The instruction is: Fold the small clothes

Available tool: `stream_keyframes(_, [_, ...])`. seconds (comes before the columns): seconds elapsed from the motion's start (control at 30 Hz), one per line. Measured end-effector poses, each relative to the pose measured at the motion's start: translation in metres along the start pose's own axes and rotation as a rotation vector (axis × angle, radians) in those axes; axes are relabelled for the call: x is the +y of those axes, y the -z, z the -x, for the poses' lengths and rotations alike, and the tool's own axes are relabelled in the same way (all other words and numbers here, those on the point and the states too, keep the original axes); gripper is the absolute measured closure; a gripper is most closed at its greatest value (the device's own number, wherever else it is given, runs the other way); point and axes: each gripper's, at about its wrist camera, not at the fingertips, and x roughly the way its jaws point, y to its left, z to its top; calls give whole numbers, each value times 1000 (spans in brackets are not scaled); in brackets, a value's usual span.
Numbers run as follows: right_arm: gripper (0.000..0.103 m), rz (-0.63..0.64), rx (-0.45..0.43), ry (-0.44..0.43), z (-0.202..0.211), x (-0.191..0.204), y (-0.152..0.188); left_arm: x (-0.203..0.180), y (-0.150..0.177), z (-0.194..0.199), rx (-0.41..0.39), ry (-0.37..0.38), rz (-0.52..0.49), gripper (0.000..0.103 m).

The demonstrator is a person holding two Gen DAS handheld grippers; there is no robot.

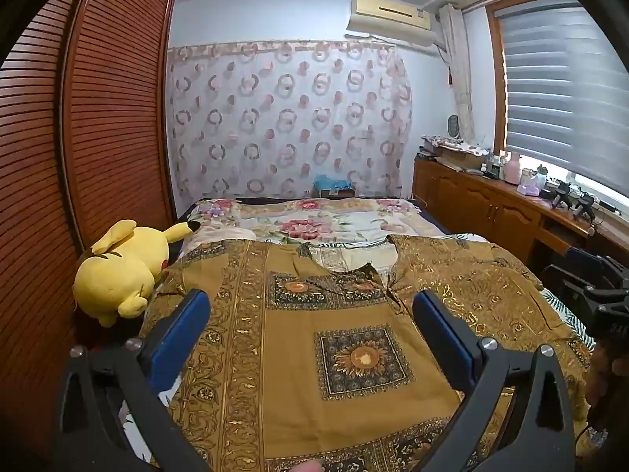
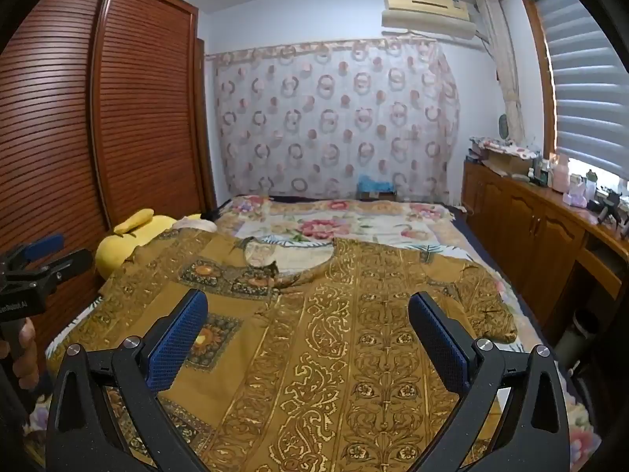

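A: Where's the shirt [image 1: 314, 338]?
B: Spread flat on the bed [image 1: 338, 216], filling the lower half of both views, collar toward the top.
A: And the grippers?
B: Left gripper [image 1: 310, 306] and right gripper [image 2: 307, 306] both gape wide, holding nothing.

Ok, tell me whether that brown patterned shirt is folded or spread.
Spread: the shirt lies flat on the bed, neckline and both sleeves showing, no fold visible.
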Motion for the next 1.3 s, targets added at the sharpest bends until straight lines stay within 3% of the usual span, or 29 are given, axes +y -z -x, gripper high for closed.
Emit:
stream_keyframes(0.13, [0,1,0,0,0,0,0,0,0,-2,26,-3,4,0])
stream_keyframes(1.3, [0,2,-11,2,3,2,-3,-1,1,4,13,-17,-10,0])
